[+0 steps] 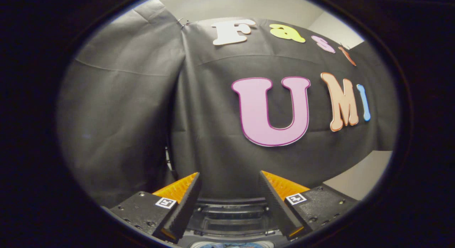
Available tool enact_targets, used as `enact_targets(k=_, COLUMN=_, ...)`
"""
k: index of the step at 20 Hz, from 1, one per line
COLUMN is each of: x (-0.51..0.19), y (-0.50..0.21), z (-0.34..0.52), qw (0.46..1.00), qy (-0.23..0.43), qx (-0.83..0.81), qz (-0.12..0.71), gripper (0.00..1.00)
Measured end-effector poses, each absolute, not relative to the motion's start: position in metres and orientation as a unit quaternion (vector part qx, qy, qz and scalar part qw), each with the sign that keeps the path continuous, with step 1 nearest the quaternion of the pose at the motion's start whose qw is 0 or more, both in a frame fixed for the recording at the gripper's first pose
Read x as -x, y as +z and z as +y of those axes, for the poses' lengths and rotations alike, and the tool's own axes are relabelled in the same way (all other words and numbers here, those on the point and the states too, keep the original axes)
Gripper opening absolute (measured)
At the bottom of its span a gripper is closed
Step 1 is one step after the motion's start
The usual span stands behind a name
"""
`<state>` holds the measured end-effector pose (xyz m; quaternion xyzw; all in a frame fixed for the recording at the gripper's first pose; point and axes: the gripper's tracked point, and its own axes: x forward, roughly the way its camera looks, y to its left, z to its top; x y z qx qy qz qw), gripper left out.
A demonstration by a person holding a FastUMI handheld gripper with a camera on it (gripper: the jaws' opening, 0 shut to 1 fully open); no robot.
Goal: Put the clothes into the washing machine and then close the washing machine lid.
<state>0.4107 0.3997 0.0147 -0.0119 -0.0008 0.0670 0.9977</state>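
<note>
My gripper [229, 177] is open, its two fingers spread wide with nothing between them. It points at the black cloth wall [220, 127] of the booth, which hangs just beyond the fingertips. Neither clothes nor a washing machine lie ahead of the fingers.
A second black cloth panel [121, 109] hangs to the left and meets the first at a vertical seam. A pale table surface [359, 177] shows low beyond the right finger. A light wall [334, 27] rises above the cloth.
</note>
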Motion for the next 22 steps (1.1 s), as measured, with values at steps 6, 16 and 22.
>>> enact_targets(k=6, x=-0.474, y=-0.042, z=0.401, qw=0.996, qy=0.043, qx=-0.015, qz=0.078, gripper=0.97)
enact_targets(k=16, x=-0.491, y=-0.076, z=0.413, qw=0.992, qy=0.087, qx=0.029, qz=0.089, gripper=0.99)
enact_targets(k=22, x=-0.495, y=-0.077, z=0.412, qw=0.994, qy=0.083, qx=0.030, qz=0.065, gripper=0.98)
